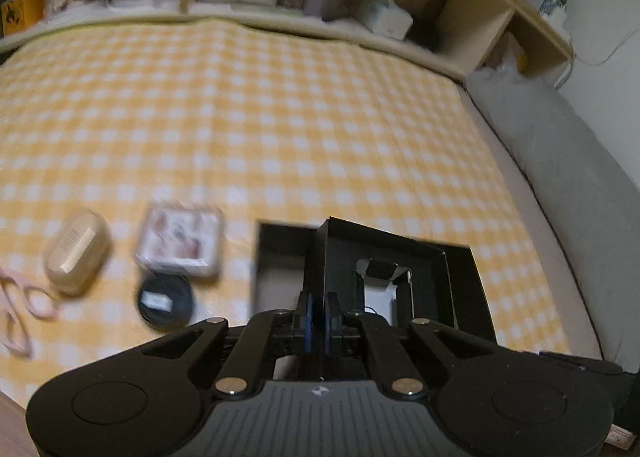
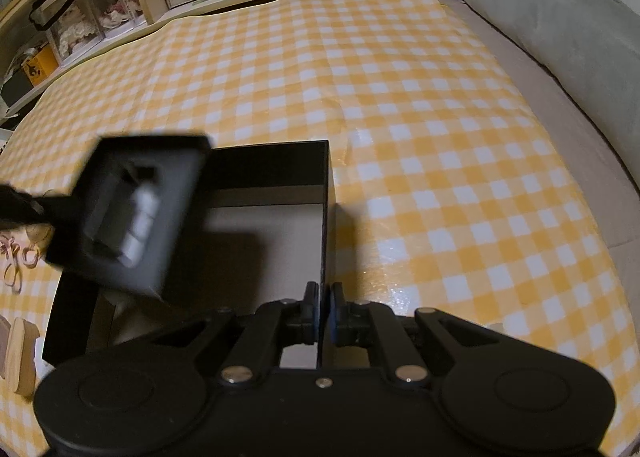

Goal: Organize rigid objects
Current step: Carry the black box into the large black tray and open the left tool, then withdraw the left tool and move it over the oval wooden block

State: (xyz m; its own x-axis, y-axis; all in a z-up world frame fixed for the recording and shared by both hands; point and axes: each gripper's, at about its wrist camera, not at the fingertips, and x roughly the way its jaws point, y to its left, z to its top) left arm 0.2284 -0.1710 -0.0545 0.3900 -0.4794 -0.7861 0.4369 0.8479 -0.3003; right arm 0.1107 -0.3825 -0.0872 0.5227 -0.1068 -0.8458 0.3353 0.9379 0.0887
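Pinching the right wall of the big black box (image 2: 325, 217), my right tongs (image 2: 324, 311) are closed on that thin card edge. My left tongs (image 1: 319, 311) clamp the small black inner box (image 1: 360, 257), tilted over the big box. Both look light, stiff, crushable; walls are the handhold. Beyond lies the checked cloth (image 2: 400, 97).

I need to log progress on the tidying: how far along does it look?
Early. Done: nothing packed; the big black box looks empty. In hand: left gripper holds the small black insert above it; right gripper pinches the box wall. Left: beige case, square packet, round tin.
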